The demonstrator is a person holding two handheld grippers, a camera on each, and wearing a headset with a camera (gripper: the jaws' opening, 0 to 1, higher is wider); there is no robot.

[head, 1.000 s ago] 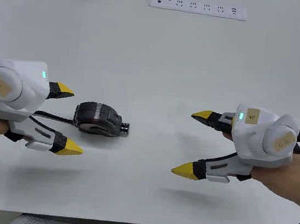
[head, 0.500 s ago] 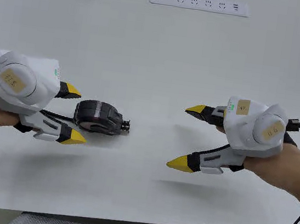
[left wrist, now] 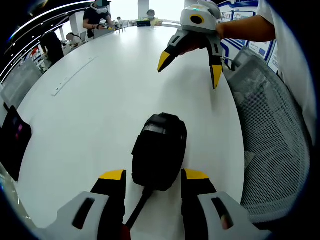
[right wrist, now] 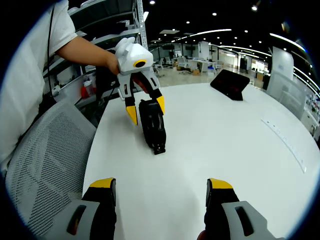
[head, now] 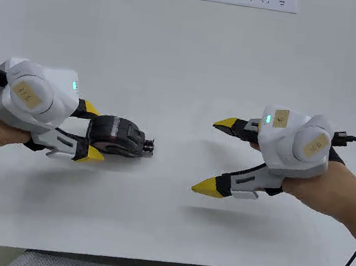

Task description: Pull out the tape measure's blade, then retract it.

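Left hand-held gripper (head: 93, 131) has slid forward since a second ago. Its narrowed but still spread jaws now straddle the back of the tape measure (head: 117, 135), which lies on the white counter (head: 188, 55). Right hand-held gripper (head: 211, 154) hangs wide open, well apart.

My left gripper (head: 94, 132) and right gripper (head: 211, 156) have white shells, green lights, tan labels, black cables (left wrist: 139, 210); fingers (head: 211, 186) black, yellow-tipped.

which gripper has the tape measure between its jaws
The left gripper: its yellow-tipped jaws flank the black tape measure. The right gripper hangs open over the table, apart from it.
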